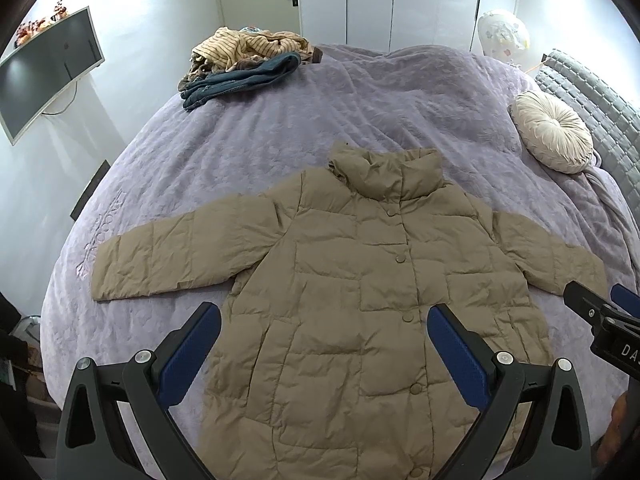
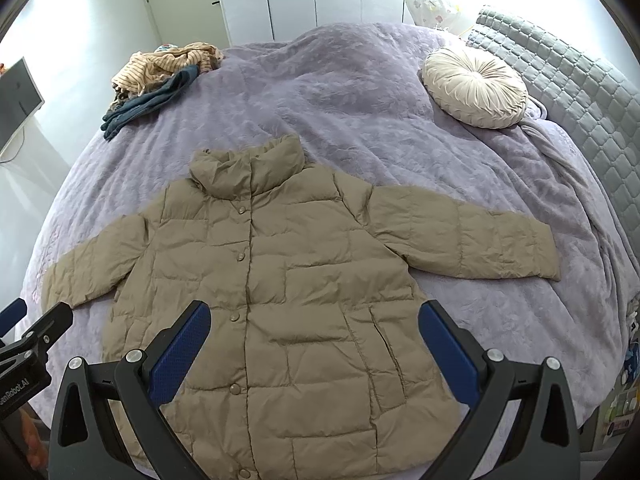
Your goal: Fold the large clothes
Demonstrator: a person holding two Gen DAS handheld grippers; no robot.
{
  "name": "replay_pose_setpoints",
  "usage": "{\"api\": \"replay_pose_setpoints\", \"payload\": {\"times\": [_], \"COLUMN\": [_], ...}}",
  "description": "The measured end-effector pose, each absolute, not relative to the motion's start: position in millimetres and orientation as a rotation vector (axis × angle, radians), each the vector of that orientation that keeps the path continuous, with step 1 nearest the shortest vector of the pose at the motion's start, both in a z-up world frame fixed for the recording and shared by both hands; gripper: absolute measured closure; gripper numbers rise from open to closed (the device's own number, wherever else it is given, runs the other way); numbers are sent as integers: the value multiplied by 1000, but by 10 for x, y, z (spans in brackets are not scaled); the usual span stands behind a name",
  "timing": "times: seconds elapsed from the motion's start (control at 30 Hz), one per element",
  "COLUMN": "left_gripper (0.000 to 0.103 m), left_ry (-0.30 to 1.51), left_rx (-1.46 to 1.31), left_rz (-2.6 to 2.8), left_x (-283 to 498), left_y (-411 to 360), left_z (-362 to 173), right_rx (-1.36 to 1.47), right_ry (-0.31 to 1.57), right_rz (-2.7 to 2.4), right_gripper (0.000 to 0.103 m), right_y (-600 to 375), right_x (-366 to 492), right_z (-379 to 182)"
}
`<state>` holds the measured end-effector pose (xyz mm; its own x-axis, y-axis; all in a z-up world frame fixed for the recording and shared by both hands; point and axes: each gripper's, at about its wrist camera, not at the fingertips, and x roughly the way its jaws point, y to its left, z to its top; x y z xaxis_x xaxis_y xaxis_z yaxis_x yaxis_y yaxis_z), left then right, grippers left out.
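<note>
While 1 jacket [image 1: 360,280] lies flat, 2 grippers' jaws spread wide: left gripper [image 1: 324,344], right gripper [image 2: 314,340].

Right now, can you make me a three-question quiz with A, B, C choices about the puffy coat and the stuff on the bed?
1. Where is the round cushion?
A. on the coat
B. near the grey headboard
C. on the floor

2. What colour is the coat?
A. red
B. tan
C. black

3. How does the coat lie?
A. spread flat, sleeves out
B. folded in half
C. rolled up

Answers: 1 B, the cushion sits on the purple blanket beside the headboard. 2 B, the quilted fabric is tan all over. 3 A, both sleeves stretch sideways, and the left claw and right claw are open above it.
</note>
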<state>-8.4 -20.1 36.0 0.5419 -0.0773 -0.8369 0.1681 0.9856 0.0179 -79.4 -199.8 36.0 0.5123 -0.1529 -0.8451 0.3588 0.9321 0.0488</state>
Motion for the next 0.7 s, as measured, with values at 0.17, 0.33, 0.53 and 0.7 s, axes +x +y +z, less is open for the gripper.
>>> {"api": "replay_pose_setpoints", "payload": {"times": [0.17, 0.33, 0.53, 0.7], "left_gripper": [0, 0, 0, 0], "left_ry": [992, 989, 995, 999], "left_rx": [101, 103, 100, 100], "left_rz": [-146, -147, -148, -148], "left_x": [-86, -109, -106, -91], "left_y": [-192, -206, -192, -187], "left_z": [354, 365, 363, 364], "right_rx": [229, 228, 228, 226], "right_ry": [987, 986, 986, 986], "right_rz": [-310, -311, -310, -309], "right_gripper": [0, 0, 0, 0], "right_y": [-2009, -2007, -2005, -2005], "right_x": [-794, -787, -787, -775], "right_z": [367, 371, 369, 372]}}
